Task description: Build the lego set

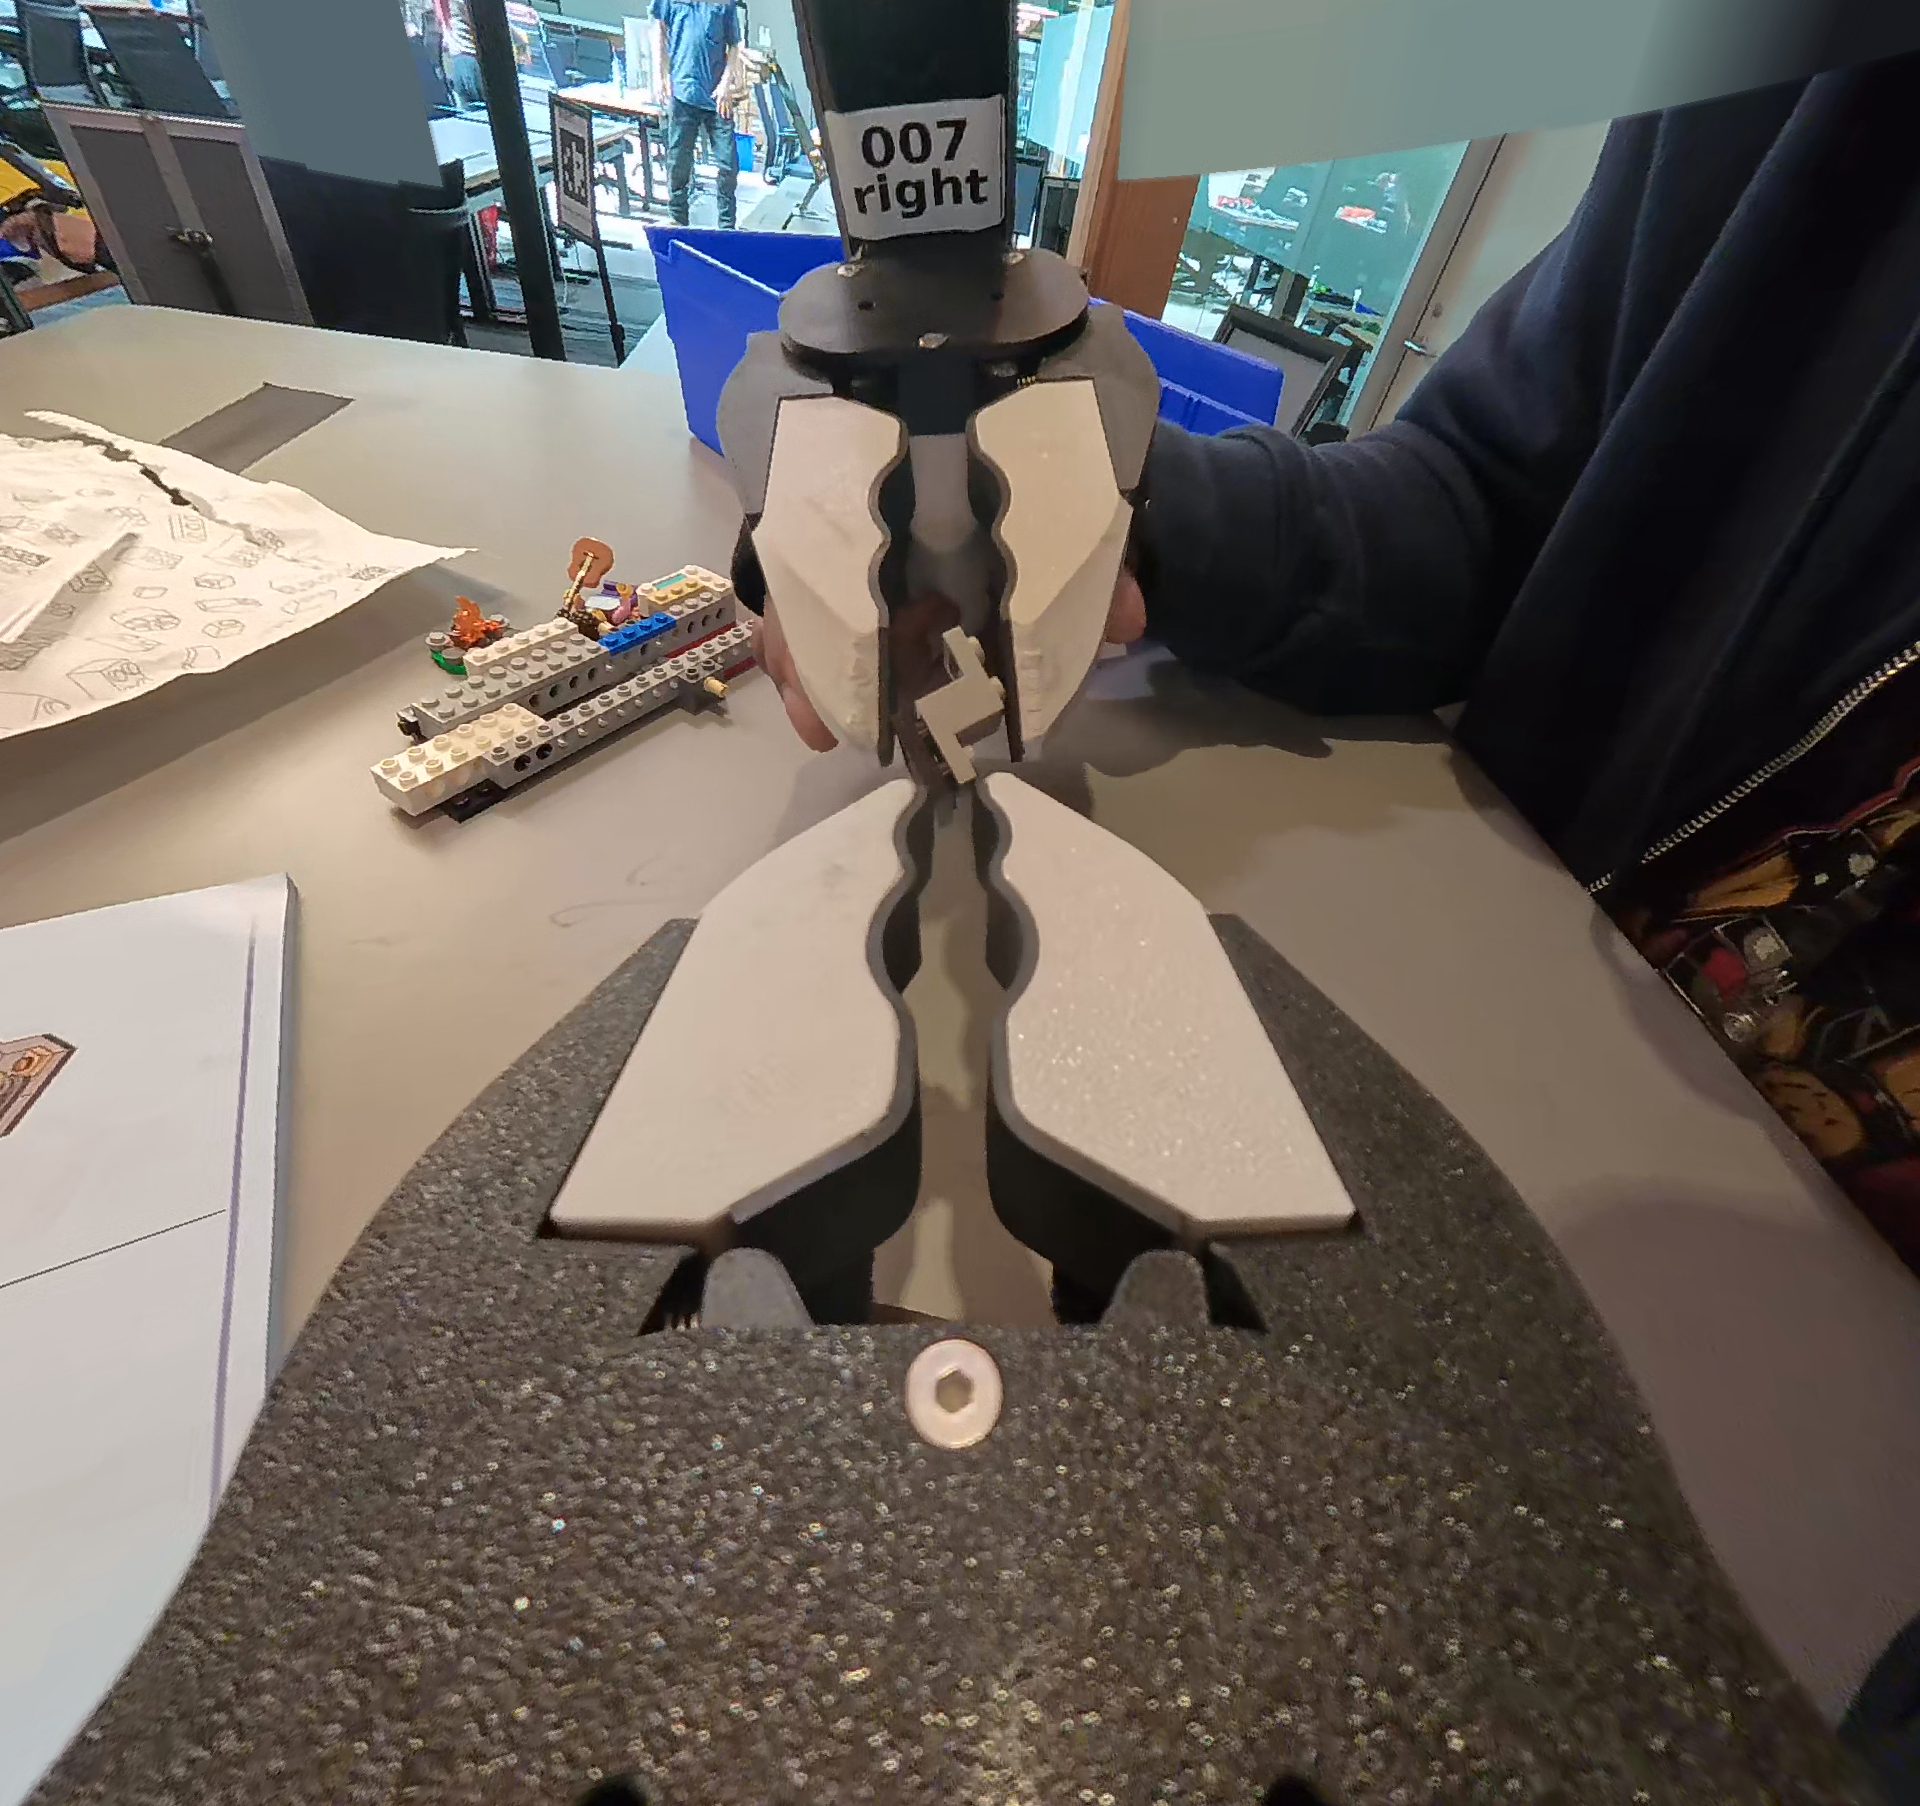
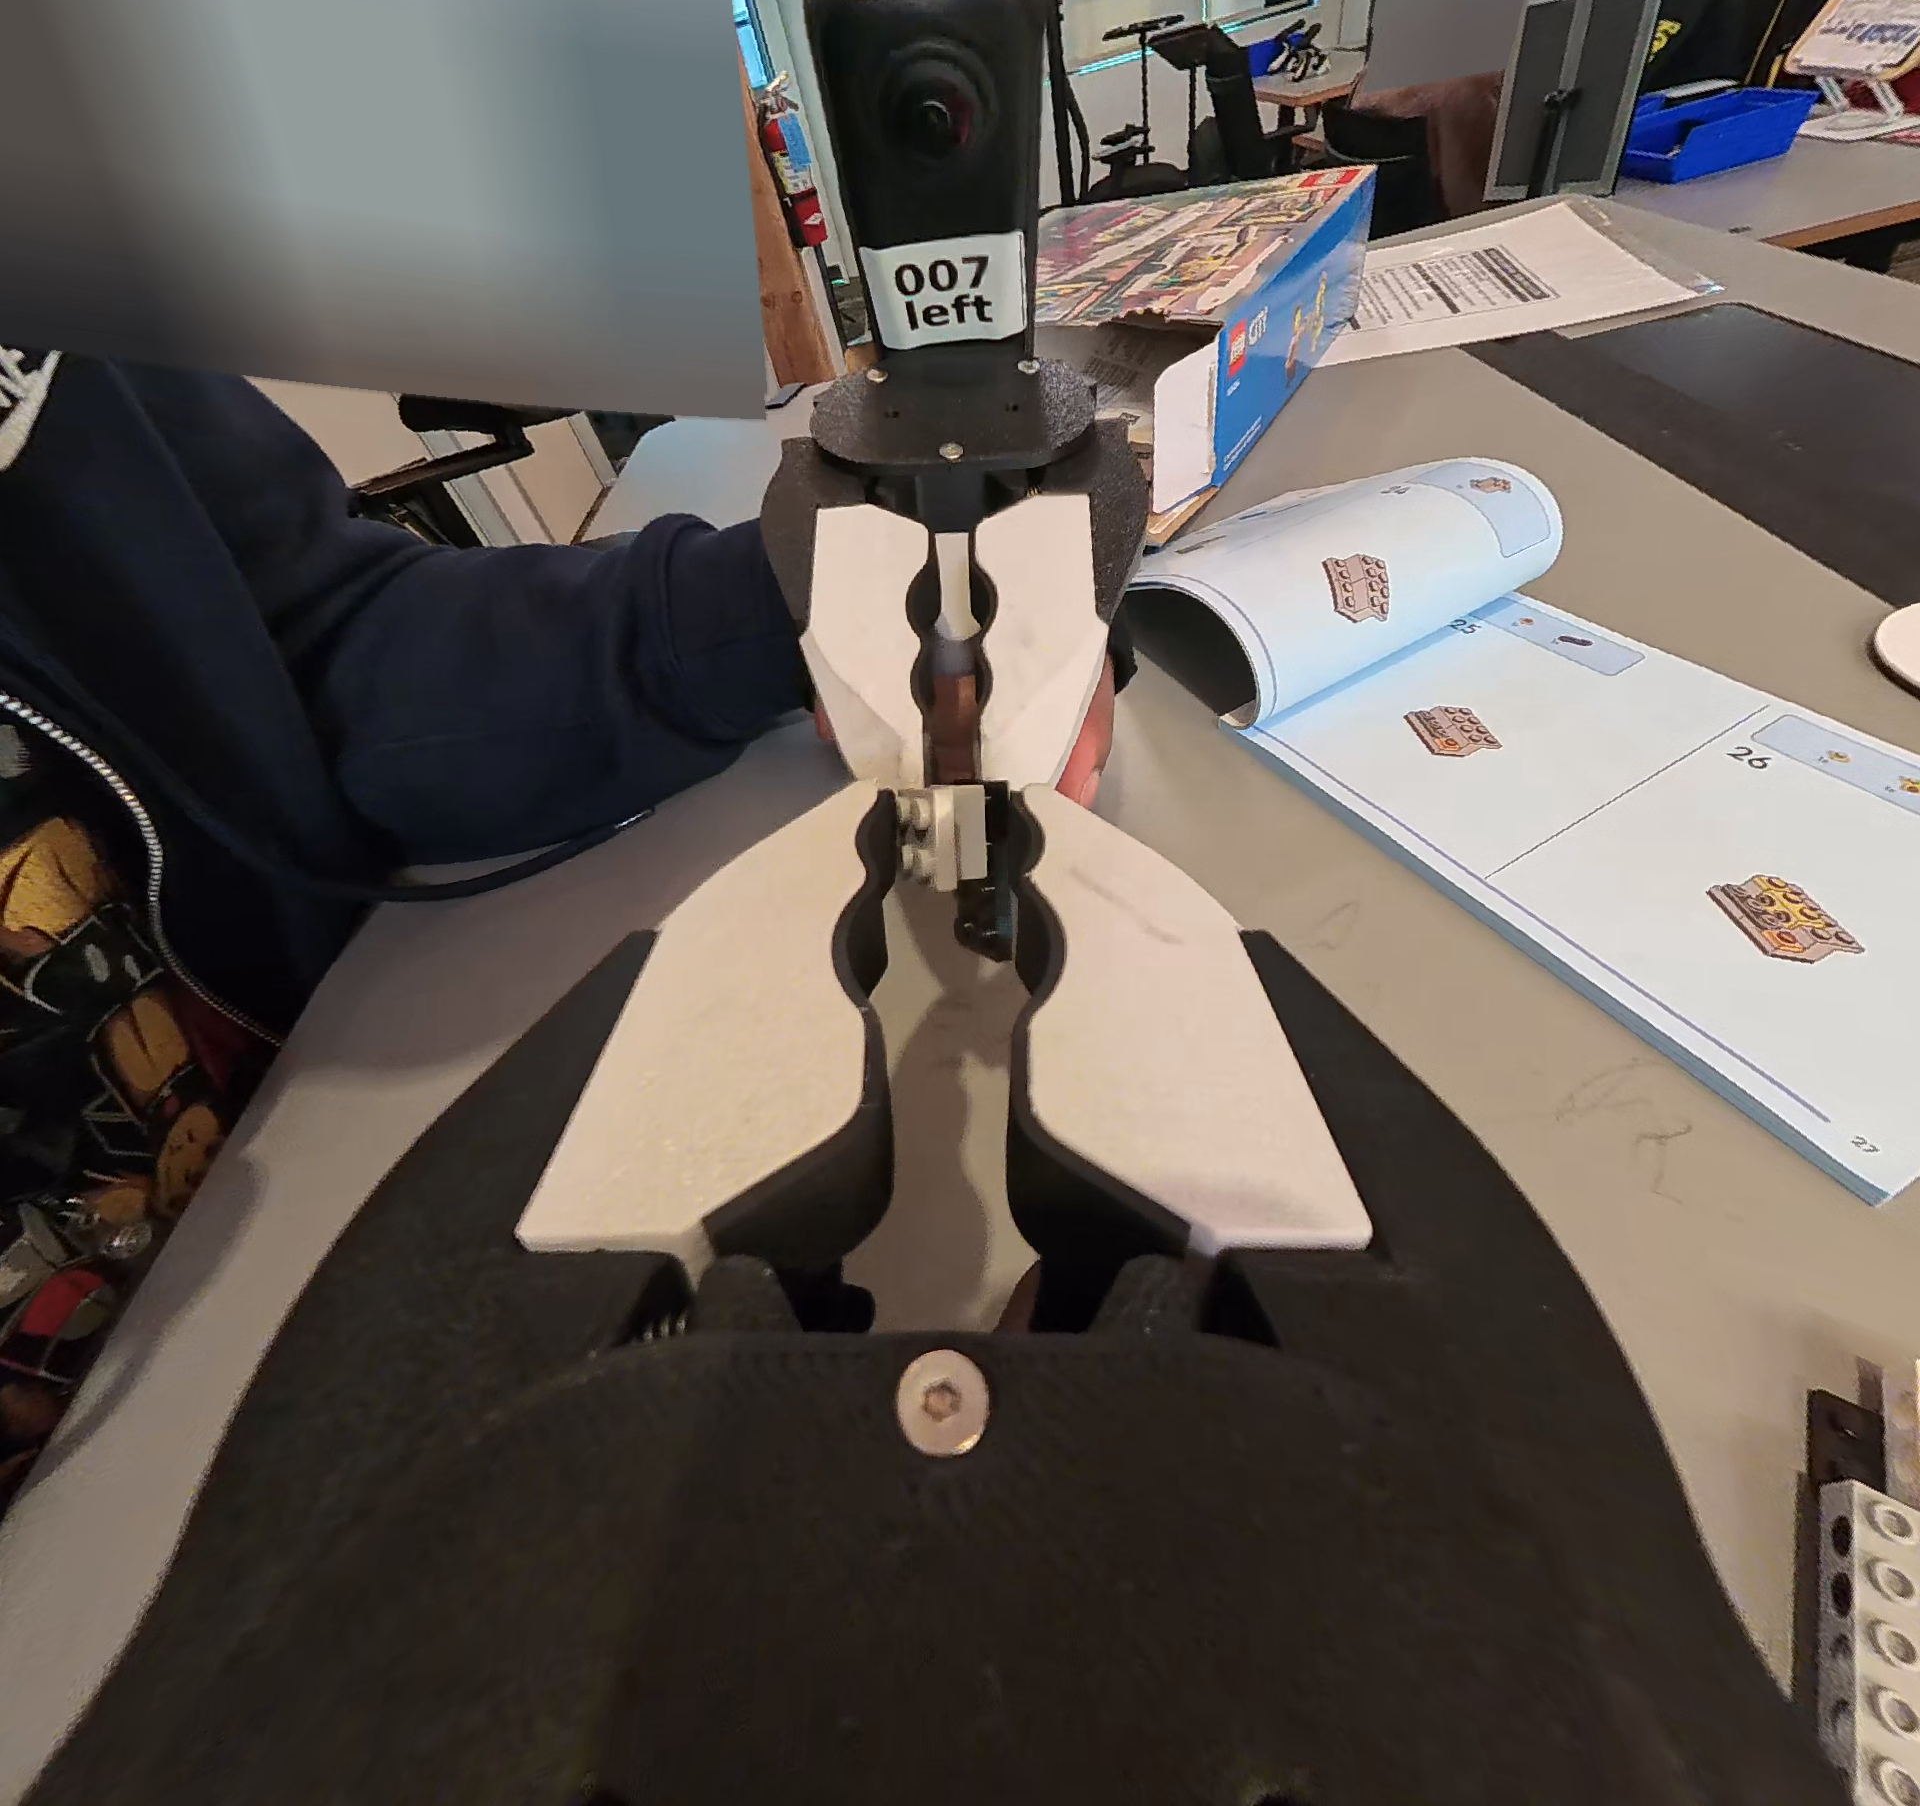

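A small brick assembly, with a light grey studded piece point(image 2: 940, 847) and a black piece point(image 2: 992, 889), is held between my two grippers above the grey table point(image 2: 1351, 1081). My right gripper point(image 2: 951, 821) is shut on it, one pad against the studs and the other against the black piece. In the left wrist view the assembly point(image 1: 961, 702) sits at the right gripper's point(image 1: 951, 717) tips. Its dark lower end reaches down between the tips of my left gripper point(image 1: 948, 792), whose jaws stand narrowly apart and pinch that end. The left gripper point(image 2: 940, 769) faces the right one tip to tip.
A long white and grey brick model point(image 1: 566, 676) lies on the table to the left, next to a torn paper bag point(image 1: 156, 551). A blue bin point(image 1: 717, 302) stands behind. An open instruction booklet point(image 2: 1558, 821) and a toy box point(image 2: 1226, 270) lie to the right. A person's dark sleeves point(image 2: 468, 634) flank the grippers. My left and right fingertips are right by each other.
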The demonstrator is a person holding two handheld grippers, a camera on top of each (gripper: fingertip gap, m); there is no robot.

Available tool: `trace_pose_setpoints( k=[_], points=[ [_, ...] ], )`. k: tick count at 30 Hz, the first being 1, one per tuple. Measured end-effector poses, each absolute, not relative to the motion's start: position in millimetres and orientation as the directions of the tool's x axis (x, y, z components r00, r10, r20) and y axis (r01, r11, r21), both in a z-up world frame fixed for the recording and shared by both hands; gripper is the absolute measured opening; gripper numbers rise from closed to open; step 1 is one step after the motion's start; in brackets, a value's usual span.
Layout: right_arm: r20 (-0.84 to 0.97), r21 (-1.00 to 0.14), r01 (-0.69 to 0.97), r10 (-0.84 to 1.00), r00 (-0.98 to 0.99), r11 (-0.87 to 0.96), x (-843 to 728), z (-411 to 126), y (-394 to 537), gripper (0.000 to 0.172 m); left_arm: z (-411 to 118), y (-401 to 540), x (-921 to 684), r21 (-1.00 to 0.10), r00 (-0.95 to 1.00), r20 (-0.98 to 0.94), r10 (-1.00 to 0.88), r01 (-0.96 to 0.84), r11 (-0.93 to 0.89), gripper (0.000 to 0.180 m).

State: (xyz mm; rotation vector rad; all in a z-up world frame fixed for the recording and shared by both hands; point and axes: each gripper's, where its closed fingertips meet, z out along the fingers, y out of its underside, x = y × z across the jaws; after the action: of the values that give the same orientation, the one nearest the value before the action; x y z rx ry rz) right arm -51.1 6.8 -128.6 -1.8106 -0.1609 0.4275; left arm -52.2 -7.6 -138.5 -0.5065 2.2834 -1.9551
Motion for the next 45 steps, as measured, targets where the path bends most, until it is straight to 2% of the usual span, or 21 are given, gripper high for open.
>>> trace_pose_setpoints(
  k=[7, 21, 37, 45],
  points=[
    [-0.225, -0.949, -0.127, 0.334, 0.915, -0.290, -51.6, -130.1, 6.6, 0.020, -137.8, -8.3, -53.5, -0.973, -0.941, 0.128, -0.314, -0.181, 0.144, 0.011],
    [-0.245, -0.953, -0.152, 0.372, 0.895, -0.262, -56.5, -123.4, 7.6, 0.020, -133.9, -9.1, -55.0, -0.980, -0.947, 0.081, -0.311, -0.133, 0.149, 0.008],
    [-0.180, -0.953, -0.076, 0.350, 0.919, -0.292, -58.0, -129.2, 8.1, 0.020, -140.8, -7.9, -56.3, -0.974, -0.953, 0.092, -0.290, -0.146, 0.170, 0.007],
    [-0.223, -0.970, -0.176, 0.323, 0.920, -0.168, -46.9, -110.7, 9.4, 0.018, -123.0, -7.1, -48.0, -0.982, -0.939, 0.178, -0.294, -0.189, 0.010, 0.010]
  ],
)
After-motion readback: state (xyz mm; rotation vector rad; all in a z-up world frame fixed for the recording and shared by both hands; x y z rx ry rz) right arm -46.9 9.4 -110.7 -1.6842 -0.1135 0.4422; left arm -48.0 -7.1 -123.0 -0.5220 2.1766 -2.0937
